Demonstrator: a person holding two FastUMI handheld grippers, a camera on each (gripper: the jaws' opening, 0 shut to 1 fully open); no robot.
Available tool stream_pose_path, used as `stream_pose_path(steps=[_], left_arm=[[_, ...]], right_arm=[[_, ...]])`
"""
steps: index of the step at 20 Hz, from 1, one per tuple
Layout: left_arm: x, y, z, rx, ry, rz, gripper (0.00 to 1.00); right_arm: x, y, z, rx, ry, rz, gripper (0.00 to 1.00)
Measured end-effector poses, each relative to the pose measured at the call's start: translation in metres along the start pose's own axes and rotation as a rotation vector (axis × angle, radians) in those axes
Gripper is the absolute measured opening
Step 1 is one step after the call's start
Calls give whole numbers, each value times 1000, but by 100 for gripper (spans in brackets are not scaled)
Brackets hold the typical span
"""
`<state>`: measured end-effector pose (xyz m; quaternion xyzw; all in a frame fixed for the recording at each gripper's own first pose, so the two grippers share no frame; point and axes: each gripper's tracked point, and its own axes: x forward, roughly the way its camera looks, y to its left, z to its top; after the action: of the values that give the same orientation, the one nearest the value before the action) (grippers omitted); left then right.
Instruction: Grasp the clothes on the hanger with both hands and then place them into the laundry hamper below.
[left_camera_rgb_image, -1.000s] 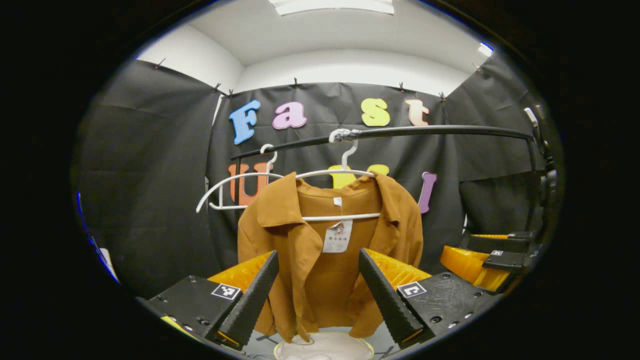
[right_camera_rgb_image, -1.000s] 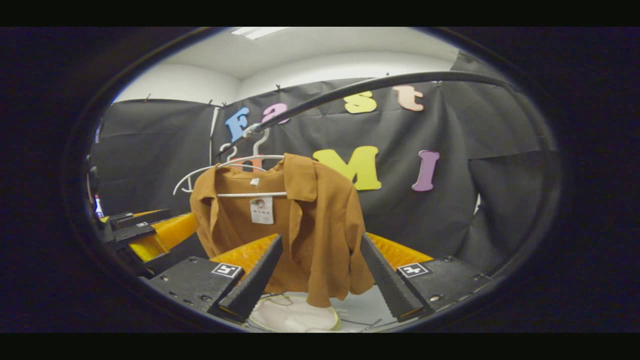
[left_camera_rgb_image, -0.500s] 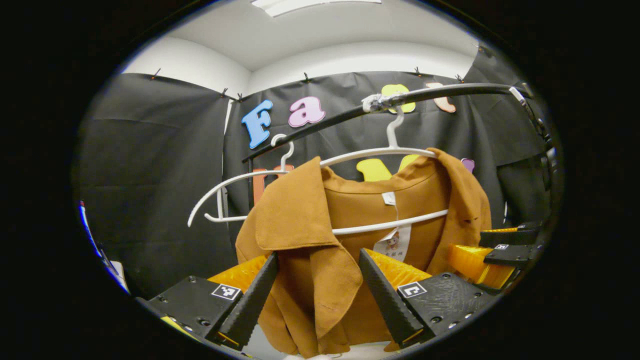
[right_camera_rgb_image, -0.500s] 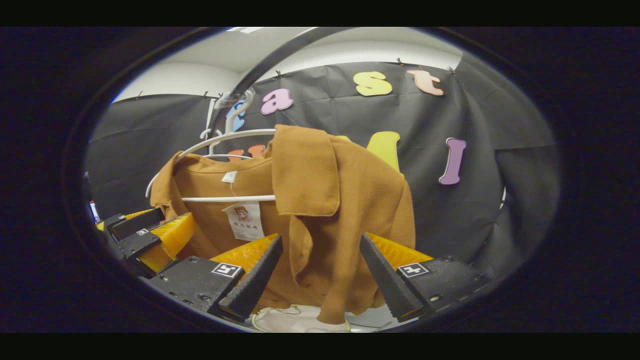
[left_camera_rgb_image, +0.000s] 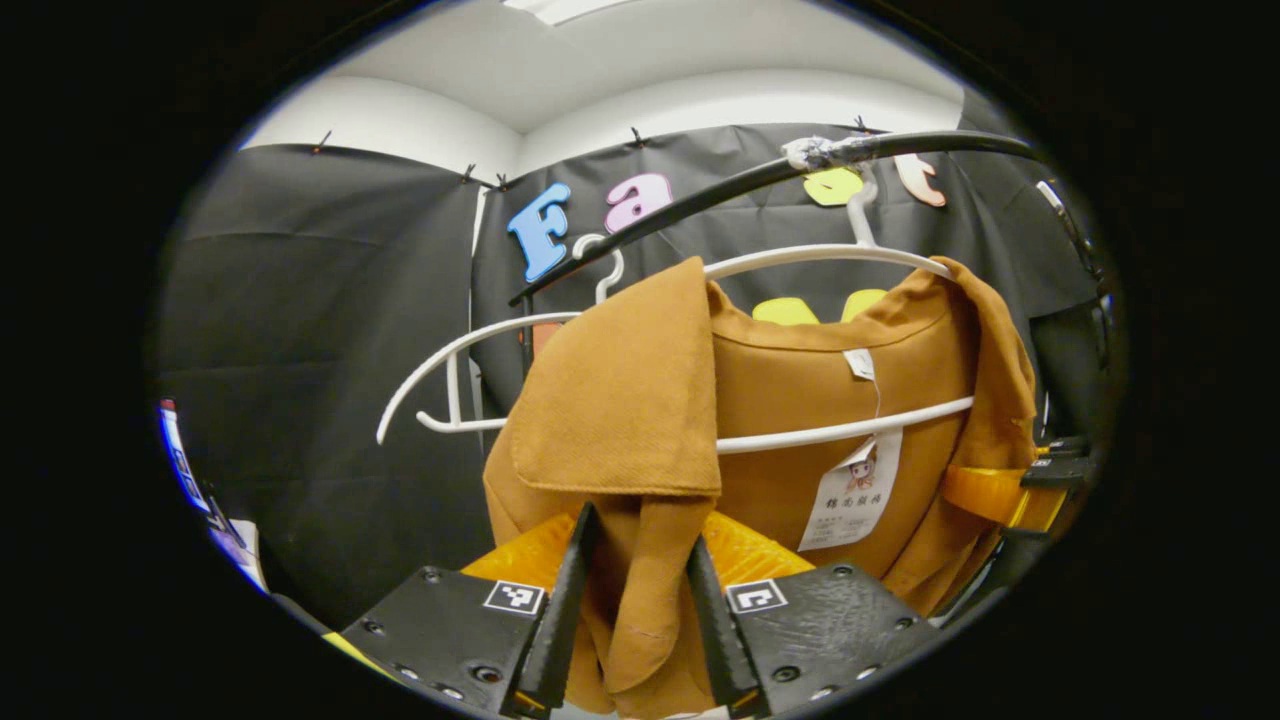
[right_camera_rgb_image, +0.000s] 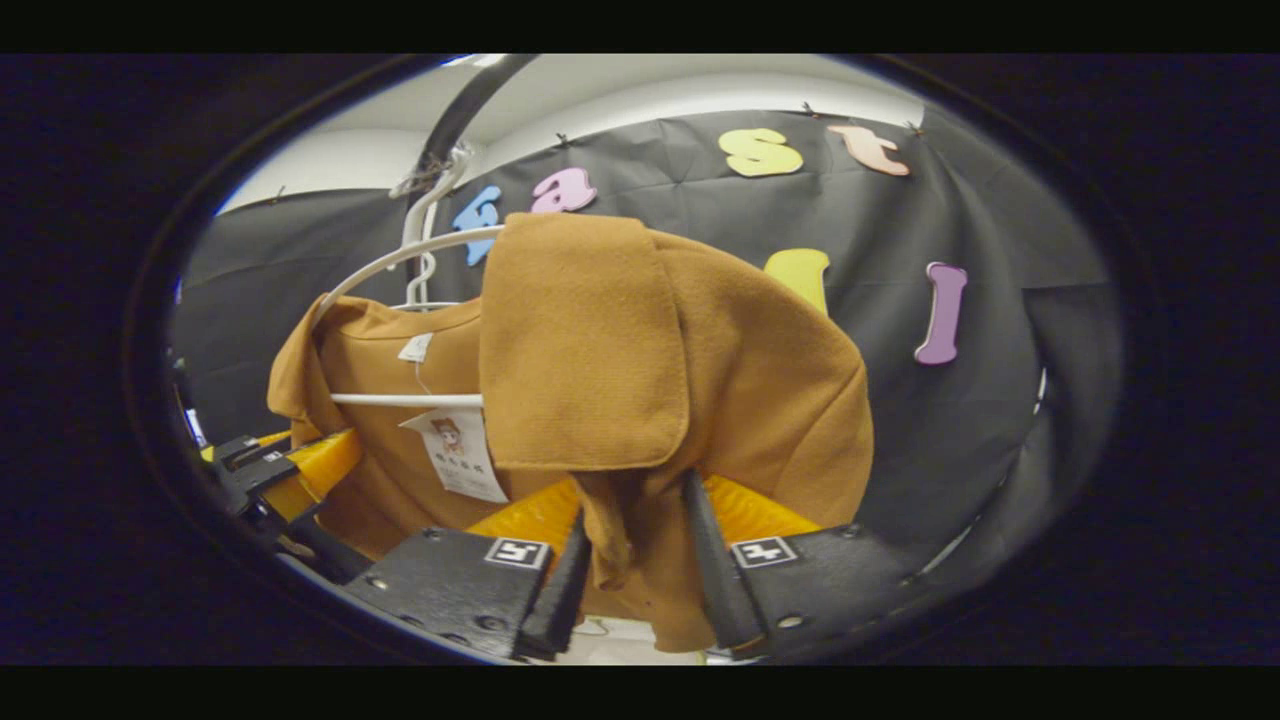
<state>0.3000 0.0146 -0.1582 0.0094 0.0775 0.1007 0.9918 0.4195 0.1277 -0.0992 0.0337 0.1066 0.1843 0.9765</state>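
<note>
Grasp stage looks about done — left gripper (left_camera_rgb_image: 628, 610) and right gripper (right_camera_rgb_image: 634, 580) each narrowed onto a front panel of the brown collared shirt (left_camera_rgb_image: 800, 400), which hangs on the white plastic hanger (left_camera_rgb_image: 830, 255) — lift-off and hamper drop remain.

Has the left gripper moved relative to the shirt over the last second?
Yes. The left gripper has closed in on the shirt, which fixed on its hanger now looms larger, and its fingers have narrowed around the front edge.
</note>
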Motion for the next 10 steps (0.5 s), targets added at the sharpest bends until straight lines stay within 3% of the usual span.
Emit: stream_pose_path(steps=[1, 2, 3, 4, 5, 6, 10], left_arm=[[2, -1, -1, -2, 2, -11, 51], [3, 3, -2, 2, 5, -4, 35], [5, 8, -4, 8, 9, 7, 20], [6, 10, -4, 8, 10, 5, 11], [6, 10, -4, -1, 14, -6, 14], [7, 9, -3, -11, 20, -20, 5], [3, 19, -1, -64, 59, -35, 0]], right_arm=[[0, -2, 1, -2, -1, 26, 45], [1, -7, 1, 8, 3, 41, 24], [1, -7, -1, 22, 9, 77, 18], [1, -6, 1, 36, 14, 118, 13], [3, -6, -2, 48, 19, 160, 8], [-1, -4, -1, 68, 26, 207, 6], [-15, 4, 2, 198, 60, 452, 4]])
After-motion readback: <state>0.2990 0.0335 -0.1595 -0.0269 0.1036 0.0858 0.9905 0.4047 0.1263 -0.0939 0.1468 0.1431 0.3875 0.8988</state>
